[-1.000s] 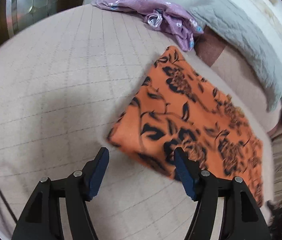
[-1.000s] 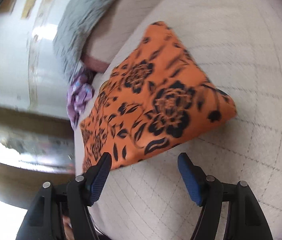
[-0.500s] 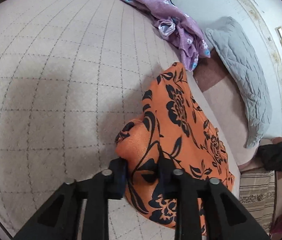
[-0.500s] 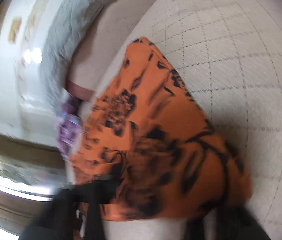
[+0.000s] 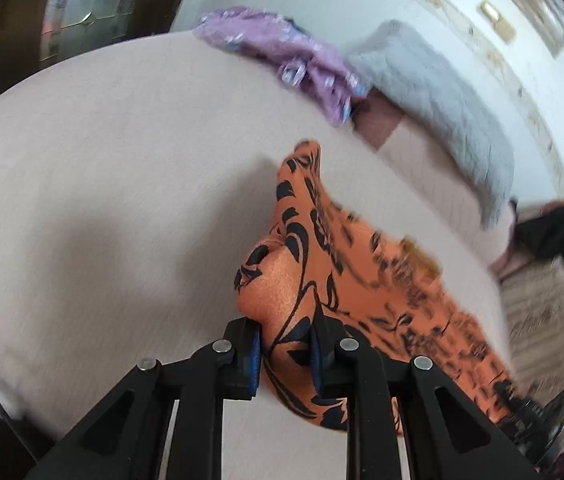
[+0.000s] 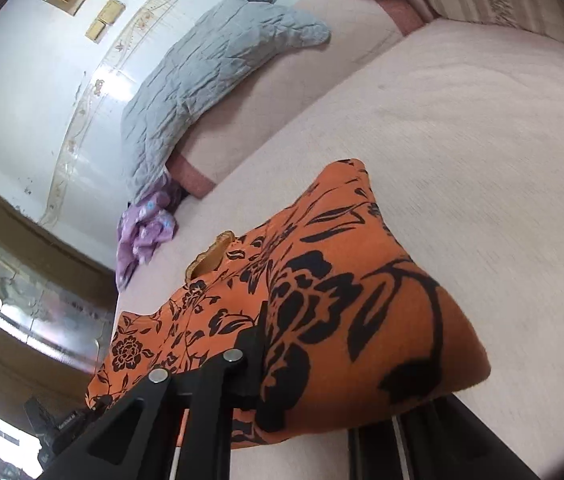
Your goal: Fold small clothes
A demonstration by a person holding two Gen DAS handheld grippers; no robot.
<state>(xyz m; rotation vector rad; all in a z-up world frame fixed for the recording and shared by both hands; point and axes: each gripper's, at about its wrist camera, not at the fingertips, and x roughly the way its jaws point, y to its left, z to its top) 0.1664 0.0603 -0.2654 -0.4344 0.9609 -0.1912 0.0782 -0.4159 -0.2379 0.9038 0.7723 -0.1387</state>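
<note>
Both grippers, spread wide above the flat orange floral cloth a second ago, now pinch it and raise its near edge off the beige bed. From the left wrist, the left gripper clamps a bunched corner between its blue pads; a purple garment and grey quilt lie beyond. From the right wrist, the right gripper grips the opposite corner, fabric draped over and hiding its right finger.
</note>
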